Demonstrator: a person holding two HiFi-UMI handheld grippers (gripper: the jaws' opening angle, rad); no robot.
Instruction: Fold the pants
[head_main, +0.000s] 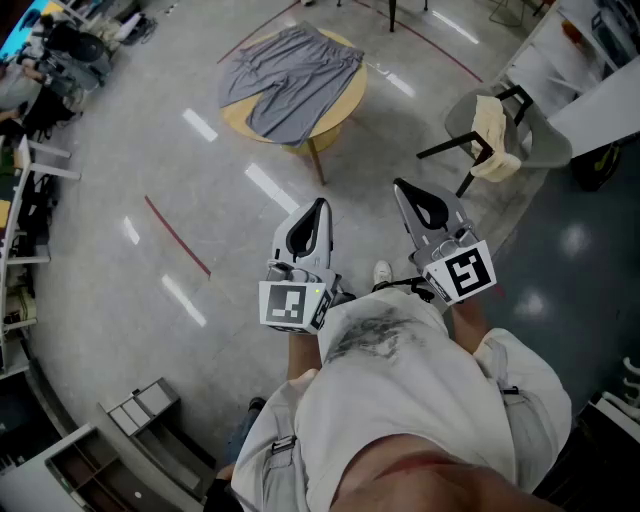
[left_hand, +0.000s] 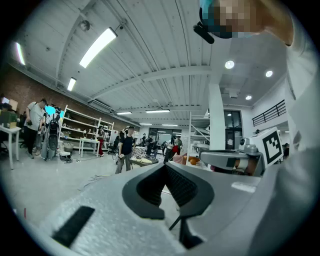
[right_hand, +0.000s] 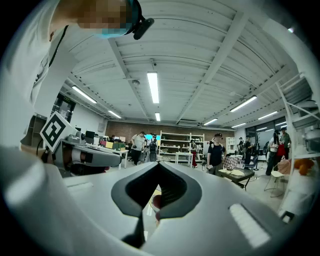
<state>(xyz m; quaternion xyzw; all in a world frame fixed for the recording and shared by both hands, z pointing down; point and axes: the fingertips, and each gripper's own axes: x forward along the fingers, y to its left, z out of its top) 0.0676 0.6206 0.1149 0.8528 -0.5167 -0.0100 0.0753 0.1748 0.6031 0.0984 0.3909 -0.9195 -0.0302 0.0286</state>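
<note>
Grey pants (head_main: 290, 80) lie spread over a round wooden table (head_main: 347, 108) a few steps ahead on the floor. Both grippers are held level close to the person's body, well short of the table. My left gripper (head_main: 320, 203) is shut with nothing between its jaws; in its own view the tips (left_hand: 165, 165) meet. My right gripper (head_main: 398, 184) is likewise shut and empty, its tips (right_hand: 158, 163) together. Each gripper view shows the other gripper alongside: the right gripper (left_hand: 235, 157) and the left gripper (right_hand: 85, 152).
A chair (head_main: 495, 135) with a beige cloth over it stands right of the table. Red tape lines (head_main: 178, 237) run across the glossy floor. Grey shelving (head_main: 140, 410) sits at the lower left, a white desk (head_main: 600, 90) at the upper right. Several people stand farther back.
</note>
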